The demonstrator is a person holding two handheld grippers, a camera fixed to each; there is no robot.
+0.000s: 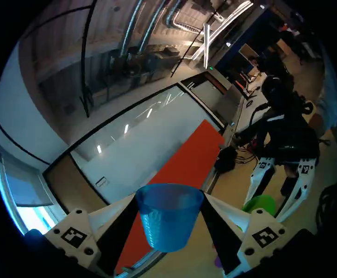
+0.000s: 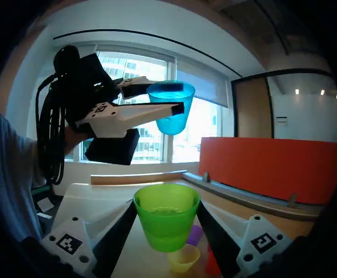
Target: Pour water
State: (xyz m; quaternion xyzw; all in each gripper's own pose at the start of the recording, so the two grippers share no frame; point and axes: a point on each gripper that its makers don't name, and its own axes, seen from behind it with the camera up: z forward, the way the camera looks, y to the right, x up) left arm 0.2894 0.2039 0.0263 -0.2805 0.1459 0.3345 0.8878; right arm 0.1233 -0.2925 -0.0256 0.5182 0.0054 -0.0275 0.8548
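Up above the pale worktop, we are carrying two cups clear of the surface, one in each tool. Our left tool is pinching a translucent blue plastic cup, with both fingers pressing on its sides just under the rim. Our right tool is clamping a translucent green plastic cup the same way.

Looking along the right tool, we are seeing the blue cup raised high against the bright window. It is sitting above the green cup's open mouth and somewhat farther off, well apart in height. Both cups are standing with their long axes close to upright and their mouths facing up. Neither view is letting us tell whether the blue cup is holding water.

That gap is what the pour is turning on. We are judging that the left hand needs to bring the blue cup down and in toward us until its rim is hanging just over the green one, and only then tip it. The right hand is better off staying level as the receiver.

Below the green cup, a small yellow cup and a purple cup are sitting on the worktop — a spill from this height would be landing among them.
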